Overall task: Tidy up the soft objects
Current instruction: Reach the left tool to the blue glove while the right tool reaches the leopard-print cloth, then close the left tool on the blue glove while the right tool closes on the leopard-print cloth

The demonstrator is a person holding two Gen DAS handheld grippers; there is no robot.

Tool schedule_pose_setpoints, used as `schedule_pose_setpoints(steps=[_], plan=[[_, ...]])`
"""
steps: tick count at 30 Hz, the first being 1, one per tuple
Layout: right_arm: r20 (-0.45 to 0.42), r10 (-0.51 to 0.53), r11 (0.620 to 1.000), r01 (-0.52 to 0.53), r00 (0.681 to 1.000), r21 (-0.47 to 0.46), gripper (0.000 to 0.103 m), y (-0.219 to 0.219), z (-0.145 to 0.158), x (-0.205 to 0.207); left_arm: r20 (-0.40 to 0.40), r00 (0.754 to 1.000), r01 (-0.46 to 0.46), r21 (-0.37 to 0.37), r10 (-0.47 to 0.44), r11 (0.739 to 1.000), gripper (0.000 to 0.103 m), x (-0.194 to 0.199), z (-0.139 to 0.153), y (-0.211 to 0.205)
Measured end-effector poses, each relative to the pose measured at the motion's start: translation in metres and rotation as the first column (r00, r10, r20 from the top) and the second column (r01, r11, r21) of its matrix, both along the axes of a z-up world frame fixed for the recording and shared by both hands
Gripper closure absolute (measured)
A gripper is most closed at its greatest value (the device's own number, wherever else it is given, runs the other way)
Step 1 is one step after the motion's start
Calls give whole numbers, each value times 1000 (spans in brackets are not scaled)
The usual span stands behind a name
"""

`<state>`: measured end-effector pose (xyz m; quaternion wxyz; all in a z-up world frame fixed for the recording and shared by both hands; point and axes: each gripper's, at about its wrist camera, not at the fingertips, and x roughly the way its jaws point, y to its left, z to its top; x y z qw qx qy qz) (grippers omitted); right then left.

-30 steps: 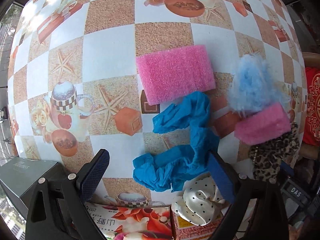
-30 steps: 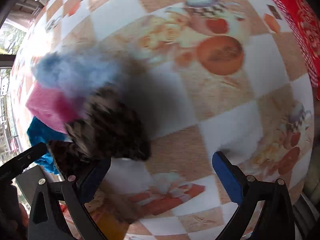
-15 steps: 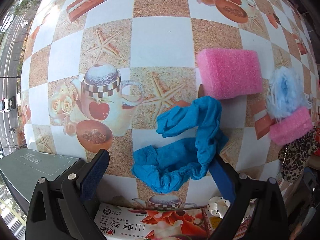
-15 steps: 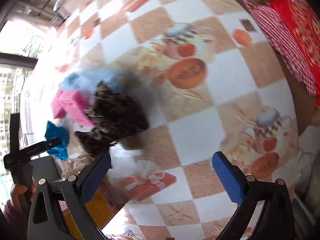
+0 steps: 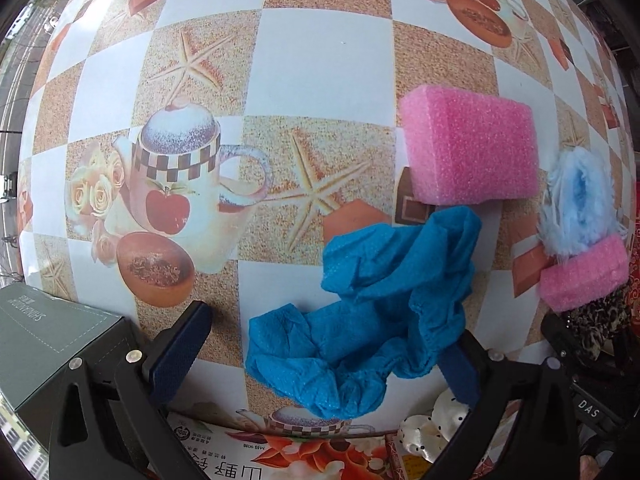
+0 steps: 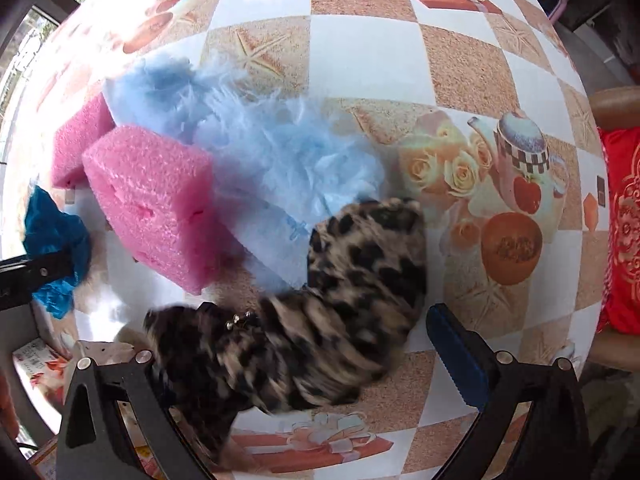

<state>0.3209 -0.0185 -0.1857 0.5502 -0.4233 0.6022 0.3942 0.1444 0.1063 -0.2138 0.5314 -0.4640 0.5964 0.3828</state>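
Note:
A crumpled blue cloth [image 5: 368, 308] lies on the patterned tablecloth [image 5: 320, 52], between the fingers of my left gripper [image 5: 320, 364]. Its jaws are opening; the left pad stands clear of the cloth and the right finger [image 5: 460, 372] is at the cloth's edge. A leopard-print furry piece [image 6: 320, 320] lies between the fingers of my right gripper [image 6: 308, 372], covering the left finger; the right finger [image 6: 456, 356] stands apart from it. Beside it are a pink sponge [image 6: 156, 204] and a light-blue fluffy piece [image 6: 256, 148].
A bigger pink sponge [image 5: 468, 148] lies above the blue cloth. A grey box [image 5: 52, 344], a printed packet [image 5: 280, 456] and a white dotted bow [image 5: 424, 428] sit at the near edge. A red cushion [image 6: 624, 220] is off the table's right side.
The left view has slid left and lower, so the cloth and sponges now sit further right. The right gripper has rolled and swung over the leopard piece, which now lies between its fingers.

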Motion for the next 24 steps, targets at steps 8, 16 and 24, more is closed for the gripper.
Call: schedule_pose_setpoints(steps=[8, 16, 24], plan=[[-57, -34, 999, 34, 998, -14, 3, 22, -1, 25, -15, 1000, -3, -19, 2, 1000, 0, 3, 8, -2], [-179, -93, 993, 105, 979, 55, 60, 0, 20, 45, 97, 981, 162, 49, -166, 986, 69, 33, 32, -16], [-276, -204, 964, 242, 939, 112, 70, -35, 54, 93, 161, 961, 199, 156, -223, 968, 70, 45, 76, -23]])
